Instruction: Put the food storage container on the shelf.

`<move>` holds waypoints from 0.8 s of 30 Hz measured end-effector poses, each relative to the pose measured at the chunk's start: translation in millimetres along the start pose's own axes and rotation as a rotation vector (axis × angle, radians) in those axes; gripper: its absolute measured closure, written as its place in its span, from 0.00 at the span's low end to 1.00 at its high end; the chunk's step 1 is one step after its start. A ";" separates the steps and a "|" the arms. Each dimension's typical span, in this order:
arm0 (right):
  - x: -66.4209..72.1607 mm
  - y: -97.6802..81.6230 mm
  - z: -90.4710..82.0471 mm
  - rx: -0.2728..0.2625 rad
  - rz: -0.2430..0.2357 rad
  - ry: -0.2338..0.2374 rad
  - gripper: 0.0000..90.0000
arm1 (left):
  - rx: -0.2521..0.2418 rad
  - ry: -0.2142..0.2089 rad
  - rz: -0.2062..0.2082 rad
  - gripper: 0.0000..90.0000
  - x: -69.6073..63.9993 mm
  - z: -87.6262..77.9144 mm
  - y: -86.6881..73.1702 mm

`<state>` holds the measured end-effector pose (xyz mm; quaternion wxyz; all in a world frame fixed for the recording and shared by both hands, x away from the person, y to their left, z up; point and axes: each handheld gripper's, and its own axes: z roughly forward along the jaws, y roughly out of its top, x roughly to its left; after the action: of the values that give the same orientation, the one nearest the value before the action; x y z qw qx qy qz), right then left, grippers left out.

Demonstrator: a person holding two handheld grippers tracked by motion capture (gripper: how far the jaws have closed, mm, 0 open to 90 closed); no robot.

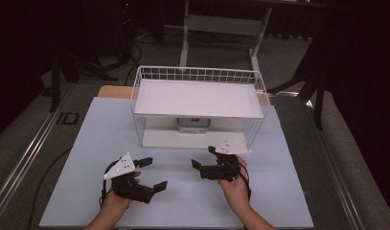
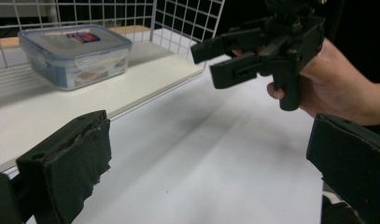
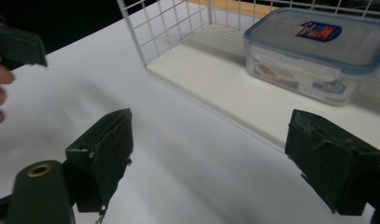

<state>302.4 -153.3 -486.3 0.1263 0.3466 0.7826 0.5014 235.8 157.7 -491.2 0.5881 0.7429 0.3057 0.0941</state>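
Observation:
A clear lidded plastic container (image 1: 193, 125) with a blue-rimmed lid sits at the back of the lower shelf of a white wire rack (image 1: 197, 98). In the left gripper view the container (image 2: 75, 53) is at upper left; in the right gripper view the container (image 3: 318, 51) is at upper right. My left gripper (image 1: 155, 173) stands open over the white tabletop, in front of the rack and to its left, its jaws wide apart (image 2: 208, 135). My right gripper (image 1: 202, 157) is open just in front of the rack's lower shelf with nothing between its jaws (image 3: 208, 135). The right gripper (image 2: 205, 63) also shows in the left gripper view.
The rack stands at the back middle of a white board (image 1: 183, 201) on the table. Its upper shelf (image 1: 197, 96) is a bare white panel with a wire rim. Beyond the table are a dark floor, cables and a desk frame (image 1: 221, 28).

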 end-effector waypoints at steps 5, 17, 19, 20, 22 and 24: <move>-1.2 -8.3 -17.7 0.001 -0.018 -0.002 0.17 | 0.018 -0.017 0.004 0.01 1.3 -5.6 -8.2; -8.2 -22.9 -52.1 -0.014 -0.007 0.006 0.17 | 0.014 -0.005 0.013 0.01 4.0 -25.0 -11.8; -10.4 -29.3 -60.2 -0.001 -0.007 -0.013 0.17 | 0.020 -0.005 0.023 0.01 3.1 -28.7 -13.9; -11.4 -31.0 -62.4 0.001 -0.003 -0.016 0.17 | 0.023 -0.007 0.023 0.01 3.1 -29.7 -14.9; -12.9 -33.9 -66.3 0.003 0.002 -0.025 0.17 | 0.028 -0.007 0.018 0.01 3.2 -31.5 -16.8; -13.5 -36.6 -70.3 0.000 0.001 -0.027 0.17 | 0.030 -0.006 0.017 0.01 3.2 -32.5 -17.6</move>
<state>258.7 -220.8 -487.5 0.1367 0.3537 0.7807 0.4967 216.1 188.3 -498.9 0.5768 0.7546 0.2991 0.0920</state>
